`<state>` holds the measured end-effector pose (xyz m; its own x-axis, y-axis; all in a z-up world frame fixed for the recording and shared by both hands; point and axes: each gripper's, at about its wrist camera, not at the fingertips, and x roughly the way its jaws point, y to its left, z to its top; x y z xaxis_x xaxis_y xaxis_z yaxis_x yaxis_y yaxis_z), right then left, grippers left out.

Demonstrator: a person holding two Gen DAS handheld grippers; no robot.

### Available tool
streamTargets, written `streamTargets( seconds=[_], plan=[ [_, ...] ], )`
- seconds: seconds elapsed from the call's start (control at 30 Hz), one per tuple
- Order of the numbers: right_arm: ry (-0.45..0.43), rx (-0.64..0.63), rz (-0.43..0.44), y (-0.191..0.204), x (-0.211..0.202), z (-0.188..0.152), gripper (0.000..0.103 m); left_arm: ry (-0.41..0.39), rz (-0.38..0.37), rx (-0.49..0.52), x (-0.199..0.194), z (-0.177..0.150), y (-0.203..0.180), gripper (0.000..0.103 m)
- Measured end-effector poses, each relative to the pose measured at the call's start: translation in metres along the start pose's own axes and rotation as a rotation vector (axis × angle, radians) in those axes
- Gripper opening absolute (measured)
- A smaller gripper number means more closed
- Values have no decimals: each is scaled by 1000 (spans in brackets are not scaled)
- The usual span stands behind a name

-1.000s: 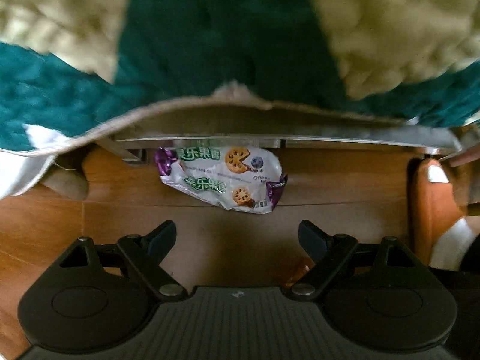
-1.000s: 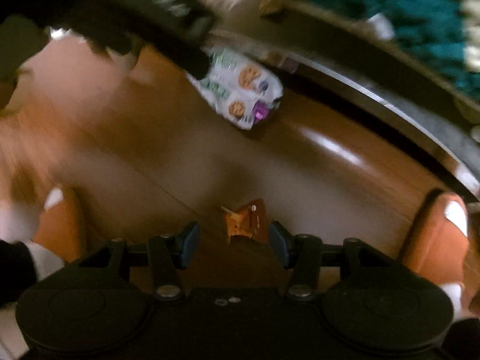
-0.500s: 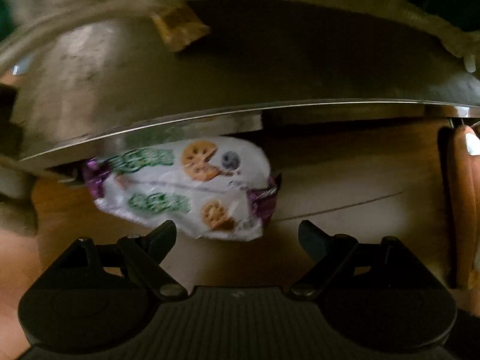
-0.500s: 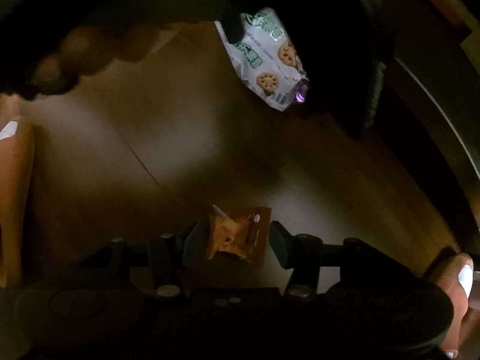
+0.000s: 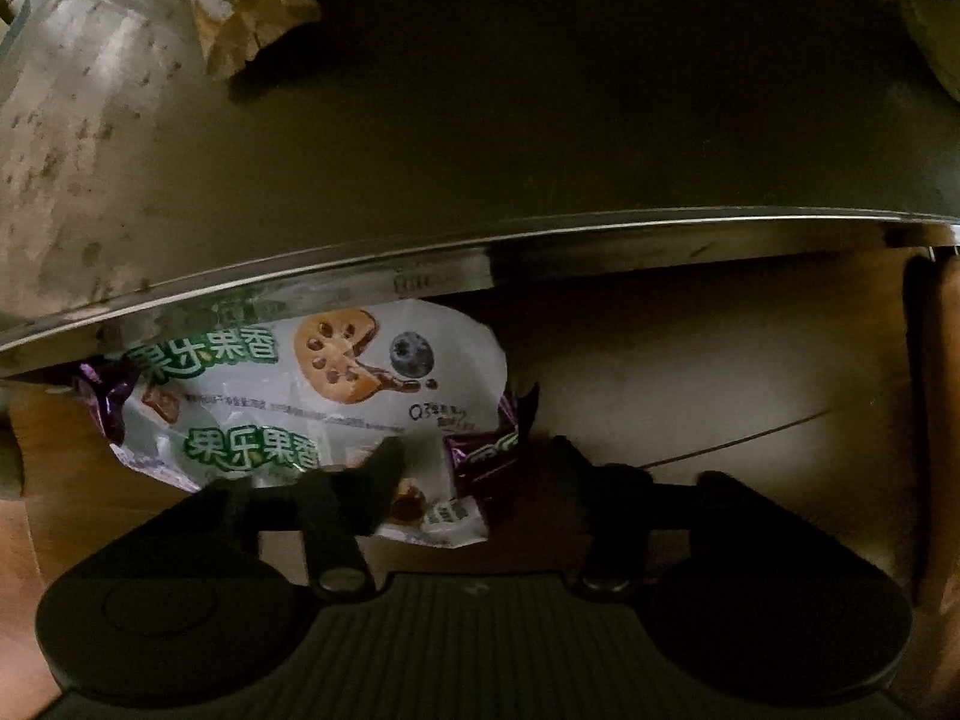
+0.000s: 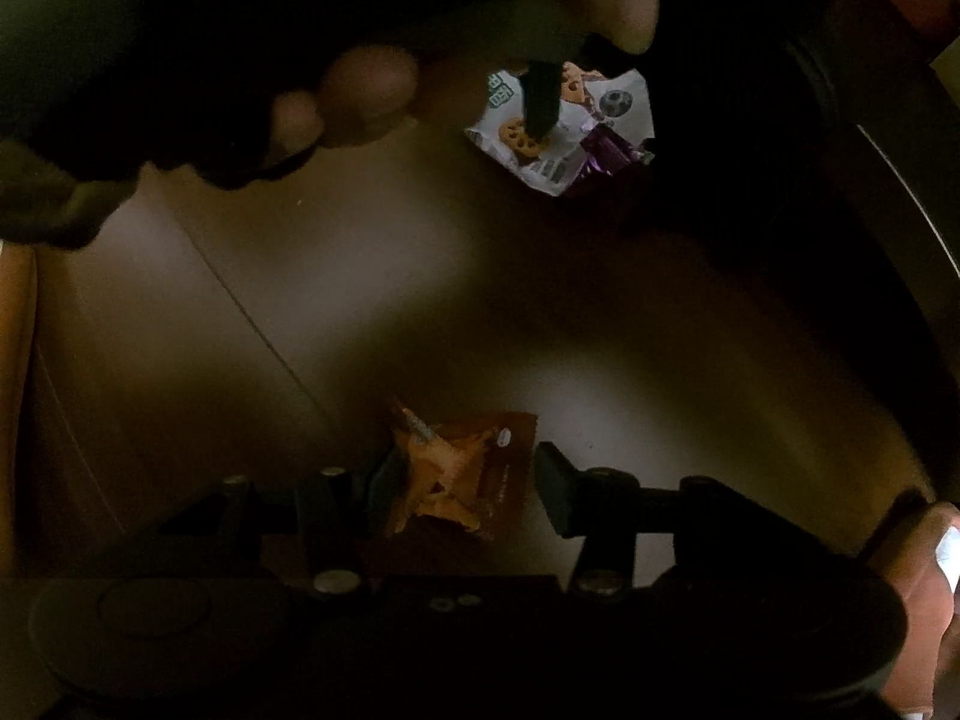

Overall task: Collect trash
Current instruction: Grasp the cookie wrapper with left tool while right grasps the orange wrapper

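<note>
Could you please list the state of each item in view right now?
Left gripper: fingers just been closing around the snack wrapper's end.
Snack wrapper: crumpled, on the floor, partly under a metal edge.
Right gripper: fingers just been closing, straddling the orange wrapper.
Orange wrapper: torn, on the floor.

The snack bag lies on the floor, its far edge tucked under a metal rail. The left gripper straddles the bag's right end. Well apart on the same floor, a small wrapper lies between the right gripper's fingers
</note>
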<state>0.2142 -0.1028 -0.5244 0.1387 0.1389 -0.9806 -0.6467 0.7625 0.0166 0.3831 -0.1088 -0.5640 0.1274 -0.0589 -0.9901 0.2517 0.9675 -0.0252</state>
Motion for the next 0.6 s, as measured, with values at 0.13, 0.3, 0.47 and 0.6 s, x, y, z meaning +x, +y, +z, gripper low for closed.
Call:
streamTargets(
  seconds=[0.13, 0.3, 0.47, 0.6],
  plan=[
    [2, -5, 9, -1, 7, 1, 30, 31, 3, -18, 4, 2, 7, 39],
    [14, 26, 19, -7, 1, 6, 26, 45, -28, -30, 1, 2, 10, 25],
    [63, 161, 48, -27, 1, 13, 24, 51, -13, -24, -12, -6, 10, 24],
    [97, 268, 58, -44, 1, 14, 22, 53, -9, -41, -32, -18, 17, 23]
  ],
)
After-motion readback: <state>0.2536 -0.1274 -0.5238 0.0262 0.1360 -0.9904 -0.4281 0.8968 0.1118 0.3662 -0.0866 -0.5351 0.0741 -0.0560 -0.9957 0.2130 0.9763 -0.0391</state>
